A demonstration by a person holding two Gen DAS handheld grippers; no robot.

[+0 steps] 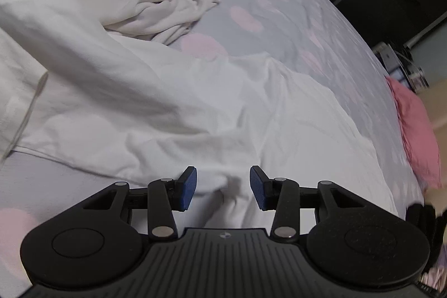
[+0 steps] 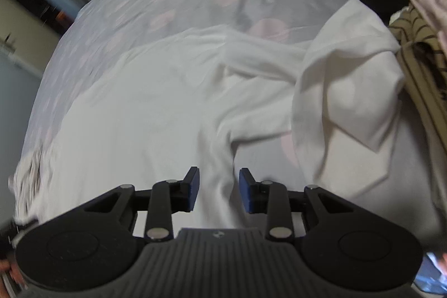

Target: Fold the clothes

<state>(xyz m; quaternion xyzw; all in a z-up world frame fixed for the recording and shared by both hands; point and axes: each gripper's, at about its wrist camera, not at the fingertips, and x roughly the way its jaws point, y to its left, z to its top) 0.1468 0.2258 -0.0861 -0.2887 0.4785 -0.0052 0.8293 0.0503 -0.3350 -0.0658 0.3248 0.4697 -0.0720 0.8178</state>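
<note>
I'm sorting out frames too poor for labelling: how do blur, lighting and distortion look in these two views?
Left wrist view: dim, flat light; the white garment and dotted bedspread are smeared, while the left gripper stays sharp. Right wrist view: heavier smear on the white garment; the right gripper stays crisp. Both: strong fisheye bulge, dark corners, no glare.

Each fisheye sits just behind its own gripper, looking steeply down along the fingers, close above the bed. Both views share the white garment (image 1: 173,113) (image 2: 156,102) spread on the dotted bedspread (image 1: 279,4) (image 2: 134,18), seen from different sides.
</note>
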